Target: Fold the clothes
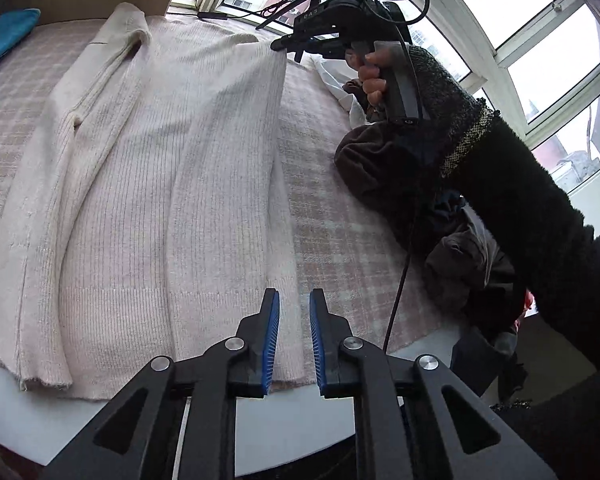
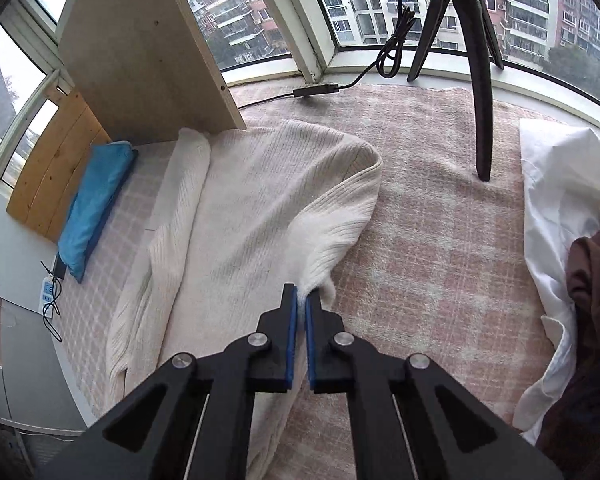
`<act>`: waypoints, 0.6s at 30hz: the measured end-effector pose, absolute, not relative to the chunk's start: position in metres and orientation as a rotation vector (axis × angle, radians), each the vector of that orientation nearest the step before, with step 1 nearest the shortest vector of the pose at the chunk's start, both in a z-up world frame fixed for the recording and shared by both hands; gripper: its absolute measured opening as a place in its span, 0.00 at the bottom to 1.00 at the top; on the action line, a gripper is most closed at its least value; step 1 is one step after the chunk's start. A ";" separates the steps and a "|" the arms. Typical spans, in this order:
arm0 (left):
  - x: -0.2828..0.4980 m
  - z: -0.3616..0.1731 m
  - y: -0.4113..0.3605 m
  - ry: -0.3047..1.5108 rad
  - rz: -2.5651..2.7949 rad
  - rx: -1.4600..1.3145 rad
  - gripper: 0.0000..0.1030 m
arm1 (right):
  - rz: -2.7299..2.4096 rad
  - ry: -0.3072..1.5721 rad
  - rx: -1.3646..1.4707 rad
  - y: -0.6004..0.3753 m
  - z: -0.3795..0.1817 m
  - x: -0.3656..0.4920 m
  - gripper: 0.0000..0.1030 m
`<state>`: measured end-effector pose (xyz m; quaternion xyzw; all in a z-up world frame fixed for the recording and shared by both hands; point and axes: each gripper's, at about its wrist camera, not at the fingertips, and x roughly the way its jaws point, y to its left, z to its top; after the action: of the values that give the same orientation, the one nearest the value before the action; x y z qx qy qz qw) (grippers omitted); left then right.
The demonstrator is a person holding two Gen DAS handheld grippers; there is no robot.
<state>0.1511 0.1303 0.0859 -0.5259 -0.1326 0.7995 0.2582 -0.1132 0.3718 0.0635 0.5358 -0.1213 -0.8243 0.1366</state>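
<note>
The cream ribbed sweater (image 1: 156,184) lies flat on a pink checked blanket (image 1: 340,216) spread over the worktop. Its hem edge lies just beyond the left gripper (image 1: 294,334), and one side edge runs between and under the blue pads. Those fingers (image 1: 271,336) stand slightly apart with a narrow gap, and the pads do not press on the knit.

The right gripper (image 2: 301,312) has its fingers (image 2: 290,332) closed on a pinch of the sweater's far corner, and the cloth rises from the blanket to the tips in a small peak. In the left wrist view a hand (image 1: 374,80) in a dark fuzzy sleeve (image 1: 512,200) holds this gripper.

To the right of the right fingers lie white cloth (image 2: 560,184) and brown clothing (image 2: 592,280). Ahead stands a tripod leg (image 2: 482,120); far left lies a blue cushion (image 2: 94,204).
</note>
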 end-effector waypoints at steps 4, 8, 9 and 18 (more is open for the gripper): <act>0.161 0.077 0.157 -0.186 2.165 -1.436 0.29 | -2.374 -0.420 1.568 0.381 0.055 -0.113 0.04; 0.160 0.052 0.197 0.083 2.196 -1.469 0.48 | -2.373 -0.453 1.573 0.389 0.050 -0.112 0.04; 0.159 0.050 0.197 0.094 2.204 -1.468 0.42 | -2.367 -0.477 1.570 0.391 0.049 -0.112 0.04; 0.149 0.077 0.125 -0.362 2.260 -1.425 0.03 | -2.373 -0.471 1.527 0.377 0.067 -0.114 0.04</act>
<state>0.1486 0.1250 0.0769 -0.5154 -0.1310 0.8175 0.2209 -0.1139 0.3768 0.0670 0.5287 -0.1631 -0.8212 0.1400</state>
